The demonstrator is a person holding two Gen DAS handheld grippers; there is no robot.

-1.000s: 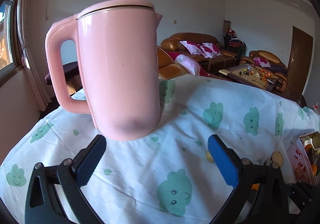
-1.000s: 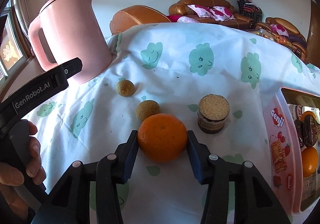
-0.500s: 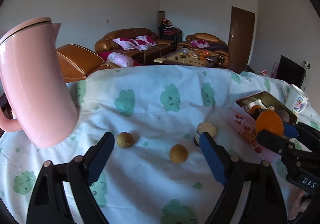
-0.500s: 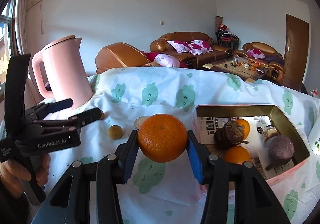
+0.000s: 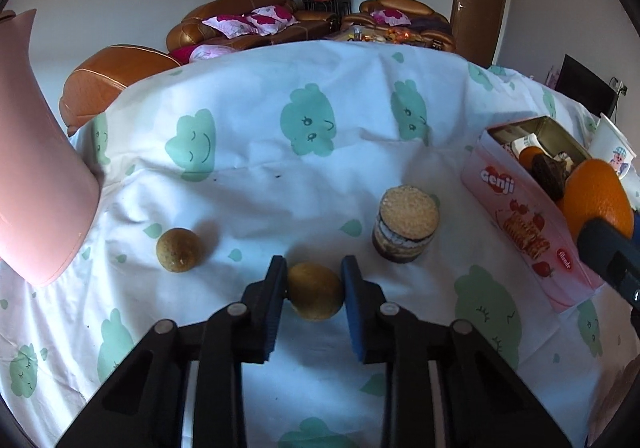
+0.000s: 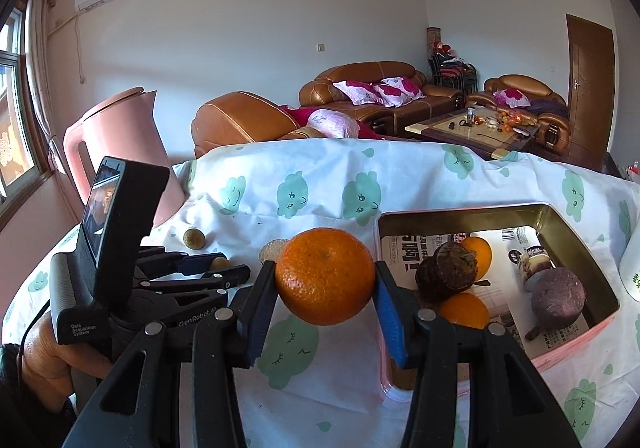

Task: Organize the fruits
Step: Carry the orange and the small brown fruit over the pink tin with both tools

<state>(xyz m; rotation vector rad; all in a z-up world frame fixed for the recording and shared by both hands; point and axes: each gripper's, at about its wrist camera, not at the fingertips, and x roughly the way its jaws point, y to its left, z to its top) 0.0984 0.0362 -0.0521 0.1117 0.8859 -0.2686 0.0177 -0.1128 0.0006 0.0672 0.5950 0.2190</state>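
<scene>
My left gripper (image 5: 314, 290) is shut on a small brown round fruit (image 5: 316, 293) resting on the cloth. A second brown fruit (image 5: 178, 250) lies to its left. My right gripper (image 6: 325, 280) is shut on an orange (image 6: 325, 275) and holds it in the air, just left of the open pink tin (image 6: 576, 332). The tin holds two oranges (image 6: 464, 310), a dark brown fruit (image 6: 446, 272) and a purple fruit (image 6: 556, 296). The orange also shows at the right edge of the left wrist view (image 5: 596, 200), above the tin (image 5: 520, 208).
A pink kettle (image 5: 36, 184) stands at the left on the cloud-print cloth (image 5: 280, 168). A small jar with a beige lid (image 5: 406, 224) stands right of the left gripper. A white cup (image 5: 612, 152) stands behind the tin.
My left gripper has swung away from the kettle, come down and closed on the brown fruit. My right gripper has carried the orange up and to the tin's side.
</scene>
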